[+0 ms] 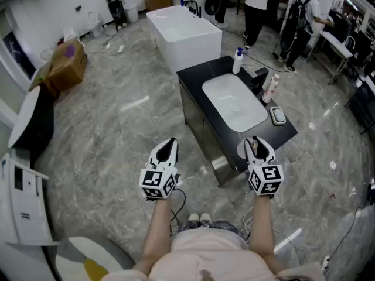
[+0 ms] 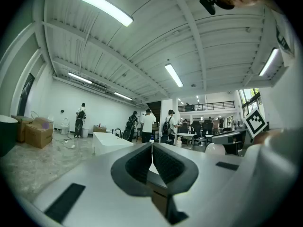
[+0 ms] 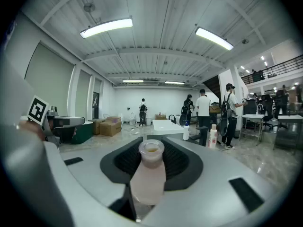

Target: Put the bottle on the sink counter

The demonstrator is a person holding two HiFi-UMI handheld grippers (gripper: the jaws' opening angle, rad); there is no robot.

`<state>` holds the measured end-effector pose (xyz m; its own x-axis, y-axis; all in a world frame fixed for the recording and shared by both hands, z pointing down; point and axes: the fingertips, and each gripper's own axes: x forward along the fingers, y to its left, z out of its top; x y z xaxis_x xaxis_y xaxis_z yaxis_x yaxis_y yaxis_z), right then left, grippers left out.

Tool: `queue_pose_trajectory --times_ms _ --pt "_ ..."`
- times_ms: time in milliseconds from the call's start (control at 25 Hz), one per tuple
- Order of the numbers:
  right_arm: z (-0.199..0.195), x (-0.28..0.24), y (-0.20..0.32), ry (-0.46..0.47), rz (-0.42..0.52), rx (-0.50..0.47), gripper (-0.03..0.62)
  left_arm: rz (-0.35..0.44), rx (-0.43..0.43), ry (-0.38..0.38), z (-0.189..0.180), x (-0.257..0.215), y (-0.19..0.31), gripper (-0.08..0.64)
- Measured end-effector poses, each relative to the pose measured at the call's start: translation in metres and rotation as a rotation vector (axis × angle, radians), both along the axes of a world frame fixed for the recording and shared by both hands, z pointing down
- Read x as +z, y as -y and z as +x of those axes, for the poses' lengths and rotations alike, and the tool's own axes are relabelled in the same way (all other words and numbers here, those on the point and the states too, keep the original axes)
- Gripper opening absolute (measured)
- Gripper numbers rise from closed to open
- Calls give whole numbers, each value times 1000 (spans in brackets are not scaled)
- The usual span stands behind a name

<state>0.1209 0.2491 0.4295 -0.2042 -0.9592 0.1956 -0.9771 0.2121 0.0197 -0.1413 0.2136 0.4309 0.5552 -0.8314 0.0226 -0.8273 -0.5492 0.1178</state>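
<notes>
My right gripper is shut on a pale pink bottle that stands upright between the dark pads, its round mouth on top. In the head view the right gripper hovers at the near corner of the black sink counter, and the bottle in it is hidden there. The white basin lies just beyond it. My left gripper is over the floor to the left of the counter. In the left gripper view the left gripper is shut with nothing between its jaws.
On the counter stand a white bottle with a blue cap, a pinkish bottle, a black faucet and a small dish. A white bathtub is behind it. Cardboard boxes sit at the left; people stand at the back.
</notes>
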Motion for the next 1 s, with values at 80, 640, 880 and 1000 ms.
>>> queue_pose_trajectory --times_ms 80,640,880,1000 --pt "-1 1 0 5 0 -1 138 -2 -1 0 -1 1 0 29" --pt "-2 0 -6 35 11 10 140 -9 4 1 -2 5 -5 29" --pt "-5 1 -6 56 10 14 140 -13 8 -5 -5 6 -5 29" --pt "-8 2 -6 64 8 17 140 -15 12 -7 -9 6 -4 29"
